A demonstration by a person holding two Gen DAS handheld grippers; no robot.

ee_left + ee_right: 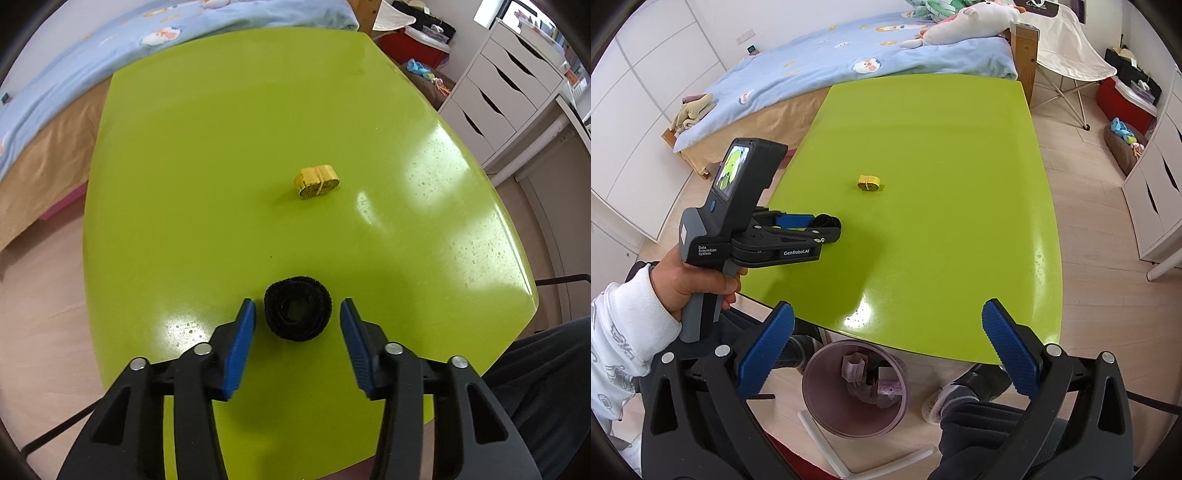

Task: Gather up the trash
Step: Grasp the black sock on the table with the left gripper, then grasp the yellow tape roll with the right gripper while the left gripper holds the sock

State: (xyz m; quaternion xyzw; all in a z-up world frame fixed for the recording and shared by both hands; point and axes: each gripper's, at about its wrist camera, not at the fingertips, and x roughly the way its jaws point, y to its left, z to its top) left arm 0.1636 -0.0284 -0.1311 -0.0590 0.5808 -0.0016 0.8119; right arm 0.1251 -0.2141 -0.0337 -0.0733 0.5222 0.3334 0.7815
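A black coiled strap roll point(297, 308) lies on the green table point(221, 147) near its front edge. My left gripper point(297, 306) is open, with one blue finger on each side of the roll and a small gap to it on both sides. In the right wrist view the left gripper point(827, 225) is over the table's left side with the roll point(828, 221) at its tips. A yellow folded tape bundle point(317, 181) lies further out on the table, also in the right wrist view point(868, 183). My right gripper point(886, 321) is open and empty, above the pink bin point(855, 387).
The pink bin stands on the floor under the table's near edge and holds several scraps. A bed point(849, 59) with a blue cover runs along the far side. White drawers point(1156, 192) stand at the right. White tubes point(820, 439) lie on the floor by the bin.
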